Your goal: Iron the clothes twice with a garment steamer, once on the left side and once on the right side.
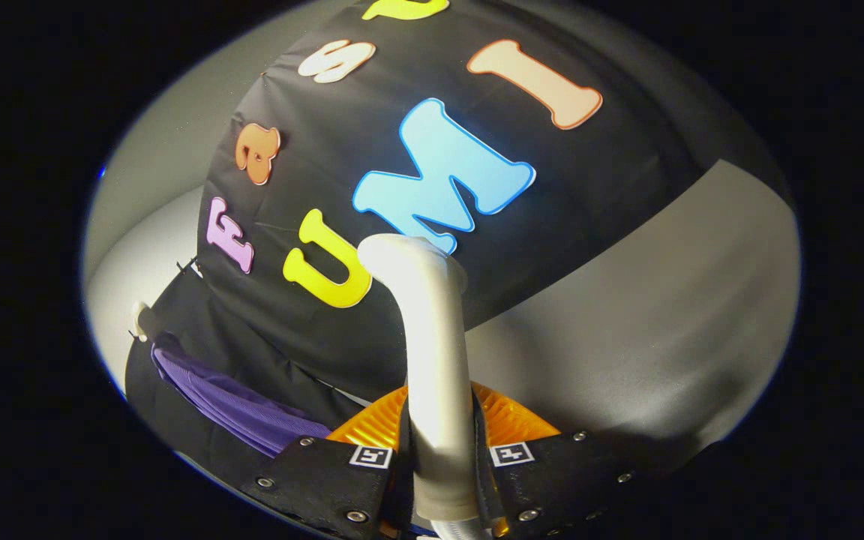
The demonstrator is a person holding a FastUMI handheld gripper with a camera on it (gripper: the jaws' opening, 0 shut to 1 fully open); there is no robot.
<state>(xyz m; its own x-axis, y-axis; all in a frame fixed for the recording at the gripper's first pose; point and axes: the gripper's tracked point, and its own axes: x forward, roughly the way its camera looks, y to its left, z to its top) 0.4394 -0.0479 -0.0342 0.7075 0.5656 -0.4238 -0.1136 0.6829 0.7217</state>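
While the view is tilting to one side, the gripper (pixel 443 465) is clasping the steamer's pale handle at the bottom centre of the frame.

Jaws: closed almost fully, both fingers (pixel 327 472) pressing on the handle from either side, with no gap showing between pad and handle.

Garment steamer (pixel 432 360): a whitish tube rising from between the fingers to mid-frame, where it is bending over toward the left at its top.

Orange part (pixel 511 420): a ribbed, translucent fan shape sitting just behind the handle, directly above the finger bases; what it belongs to cannot be told.

Clothes (pixel 244 409): a purple garment hanging at the lower left of the frame, left of the fingers, against dark fabric; the steamer is not touching it.

Hanger end (pixel 139 319): a small pale piece showing at the garment's upper end, far left.

Booth wall (pixel 372 322): black cloth occupying the upper centre, beyond the steamer.

Grey surface (pixel 642 315): plain, smooth, lying to the right of the handle.
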